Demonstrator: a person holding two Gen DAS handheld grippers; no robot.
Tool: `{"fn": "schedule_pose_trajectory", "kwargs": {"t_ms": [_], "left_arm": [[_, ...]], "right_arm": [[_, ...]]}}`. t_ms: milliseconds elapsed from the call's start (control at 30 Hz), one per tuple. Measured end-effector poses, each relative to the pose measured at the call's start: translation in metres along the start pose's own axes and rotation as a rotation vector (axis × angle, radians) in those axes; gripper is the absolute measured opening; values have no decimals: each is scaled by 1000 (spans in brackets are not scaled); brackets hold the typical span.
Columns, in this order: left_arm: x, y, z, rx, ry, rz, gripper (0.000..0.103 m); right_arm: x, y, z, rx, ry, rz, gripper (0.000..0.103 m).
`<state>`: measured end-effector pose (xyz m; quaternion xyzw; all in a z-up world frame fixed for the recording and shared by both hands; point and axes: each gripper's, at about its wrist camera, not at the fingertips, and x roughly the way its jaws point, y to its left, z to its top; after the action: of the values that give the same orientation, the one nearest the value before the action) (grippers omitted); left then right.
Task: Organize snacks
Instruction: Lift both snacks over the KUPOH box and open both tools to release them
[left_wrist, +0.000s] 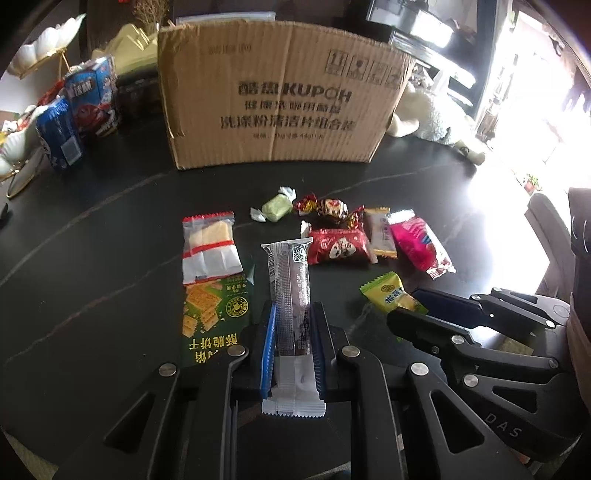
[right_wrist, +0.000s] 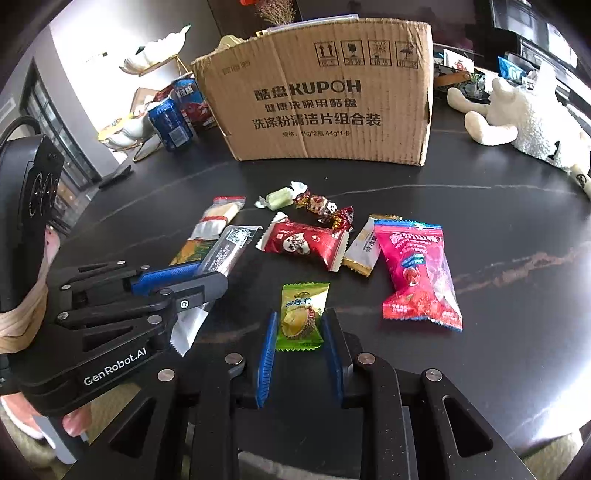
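Note:
Snacks lie scattered on a dark table before a cardboard box (left_wrist: 280, 96), also in the right wrist view (right_wrist: 317, 92). My left gripper (left_wrist: 293, 325) is shut on a long grey snack bar (left_wrist: 291, 291), which the right wrist view (right_wrist: 229, 251) also shows. My right gripper (right_wrist: 299, 332) is open, its blue pads on either side of a yellow-green durian candy (right_wrist: 301, 317), also in the left wrist view (left_wrist: 391, 297). A red packet (right_wrist: 306, 243), a pink bag (right_wrist: 417, 273), a green candy (right_wrist: 280, 197) and a green cracker pack (left_wrist: 214, 314) lie around.
Blue cans and a blue carton (left_wrist: 92, 99) stand left of the box. A white plush toy (right_wrist: 517, 114) lies at the right back. A white shell dish on a gold stand (left_wrist: 44, 44) is at the far left. The table's curved edge runs along the right.

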<state>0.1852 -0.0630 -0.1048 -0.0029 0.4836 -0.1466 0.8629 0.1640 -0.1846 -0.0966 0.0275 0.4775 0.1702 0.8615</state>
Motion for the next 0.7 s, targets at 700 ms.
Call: {"fn": "schedule_pose_trajectory", "kwargs": {"t_ms": [700], "left_arm": [[-61, -4, 42, 25, -159, -35, 19]], "right_arm": [[-56, 6, 40, 18, -199, -30, 26]]}}
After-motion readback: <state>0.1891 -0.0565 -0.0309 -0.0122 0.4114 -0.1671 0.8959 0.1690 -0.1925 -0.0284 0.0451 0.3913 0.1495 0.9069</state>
